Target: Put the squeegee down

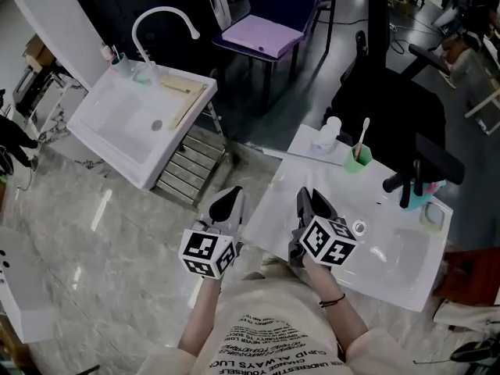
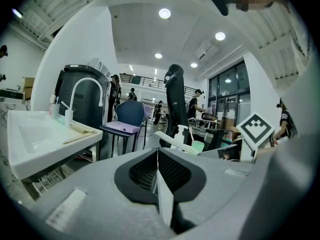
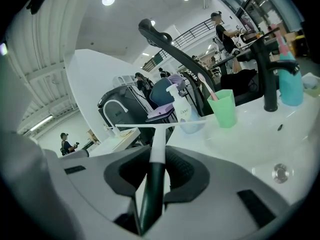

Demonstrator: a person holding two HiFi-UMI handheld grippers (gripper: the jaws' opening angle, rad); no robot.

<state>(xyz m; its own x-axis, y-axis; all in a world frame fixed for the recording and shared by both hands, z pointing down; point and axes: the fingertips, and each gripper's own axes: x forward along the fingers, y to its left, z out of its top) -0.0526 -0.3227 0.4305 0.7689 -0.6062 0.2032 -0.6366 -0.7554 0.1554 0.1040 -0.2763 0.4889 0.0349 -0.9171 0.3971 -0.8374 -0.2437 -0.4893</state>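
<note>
The squeegee [image 3: 159,141] is being gripped by its handle in the right tongs [image 3: 152,176], its long axis pointing straight ahead, over the left edge of the white sink [image 1: 406,286]. The left tongs [image 2: 158,171] are being held shut, empty, alongside.

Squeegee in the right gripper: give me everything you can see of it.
The squeegee is T-shaped and plastic-looking: dark green handle, white neck, thin pale crossbar blade at the far end. The right gripper is shut on the dark handle, pads pressing both sides. The squeegee points away from that gripper's camera, blade roughly level, held over the near edge of the white washbasin. The blade appears to touch nothing.
</note>
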